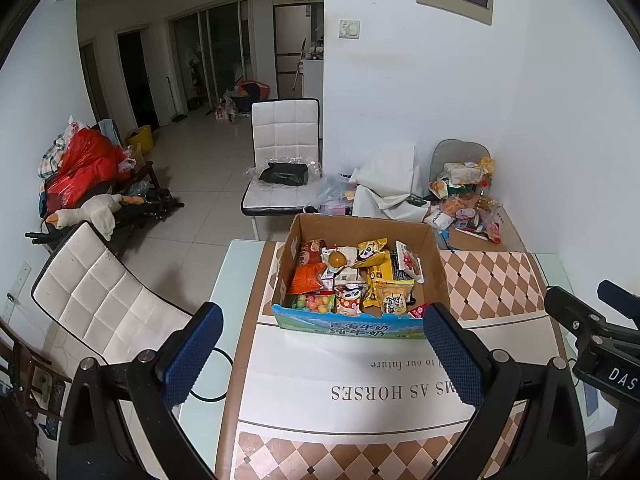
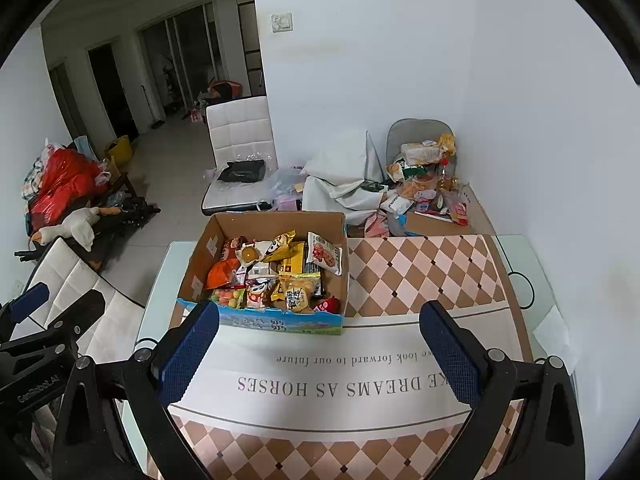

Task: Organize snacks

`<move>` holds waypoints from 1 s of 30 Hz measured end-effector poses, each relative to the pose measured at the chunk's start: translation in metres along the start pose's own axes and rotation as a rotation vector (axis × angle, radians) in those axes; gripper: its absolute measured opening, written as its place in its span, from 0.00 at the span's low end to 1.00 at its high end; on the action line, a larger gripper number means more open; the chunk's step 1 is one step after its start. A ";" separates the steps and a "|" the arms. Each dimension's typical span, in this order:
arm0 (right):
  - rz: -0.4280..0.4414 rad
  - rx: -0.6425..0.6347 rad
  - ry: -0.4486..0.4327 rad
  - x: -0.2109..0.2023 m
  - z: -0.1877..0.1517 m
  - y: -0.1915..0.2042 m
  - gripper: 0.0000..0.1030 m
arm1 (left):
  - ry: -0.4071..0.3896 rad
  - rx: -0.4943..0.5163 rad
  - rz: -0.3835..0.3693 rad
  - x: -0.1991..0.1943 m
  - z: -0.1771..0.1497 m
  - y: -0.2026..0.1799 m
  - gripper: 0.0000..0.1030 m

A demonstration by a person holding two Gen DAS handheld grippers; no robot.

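Left wrist: rectangular cardboard box (image 1: pixel 434 272), crinkly packets (image 1: pixel 352 276).

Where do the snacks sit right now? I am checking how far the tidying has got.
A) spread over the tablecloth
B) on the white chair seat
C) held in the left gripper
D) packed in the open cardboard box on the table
D: the snack packets fill the open cardboard box on the table, and both grippers are open and empty.
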State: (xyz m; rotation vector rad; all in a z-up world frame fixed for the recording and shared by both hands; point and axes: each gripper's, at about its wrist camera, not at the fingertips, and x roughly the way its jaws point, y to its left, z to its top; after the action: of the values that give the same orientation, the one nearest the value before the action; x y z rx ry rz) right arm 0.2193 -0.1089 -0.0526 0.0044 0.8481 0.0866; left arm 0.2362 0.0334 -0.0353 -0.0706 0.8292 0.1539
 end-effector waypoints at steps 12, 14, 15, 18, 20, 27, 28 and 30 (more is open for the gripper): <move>0.003 -0.003 -0.002 -0.004 0.000 0.000 0.99 | -0.001 -0.001 -0.002 -0.004 0.000 -0.003 0.99; 0.003 -0.007 -0.005 -0.007 -0.001 0.003 0.99 | 0.000 -0.003 -0.003 -0.005 0.000 -0.003 0.99; 0.005 -0.007 -0.005 -0.007 -0.001 0.003 0.99 | -0.001 -0.003 -0.004 -0.005 0.000 -0.003 0.99; 0.004 -0.009 -0.005 -0.007 -0.001 0.002 0.99 | -0.005 -0.001 -0.007 -0.008 0.002 -0.006 0.99; 0.002 -0.007 -0.003 -0.007 -0.002 0.002 0.99 | -0.009 0.003 -0.006 -0.011 0.002 -0.008 0.99; 0.010 -0.006 -0.004 -0.011 -0.001 0.003 0.99 | -0.011 0.004 -0.007 -0.014 0.003 -0.010 0.99; 0.011 -0.008 -0.003 -0.010 -0.002 0.004 0.99 | -0.012 0.003 -0.006 -0.014 0.003 -0.009 0.99; 0.013 -0.008 -0.003 -0.012 -0.002 0.005 0.99 | -0.011 0.003 -0.007 -0.014 0.003 -0.010 0.99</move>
State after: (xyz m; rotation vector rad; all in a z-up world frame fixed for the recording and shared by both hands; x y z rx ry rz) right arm 0.2101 -0.1053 -0.0447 0.0030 0.8444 0.1021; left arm 0.2308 0.0221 -0.0229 -0.0698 0.8179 0.1469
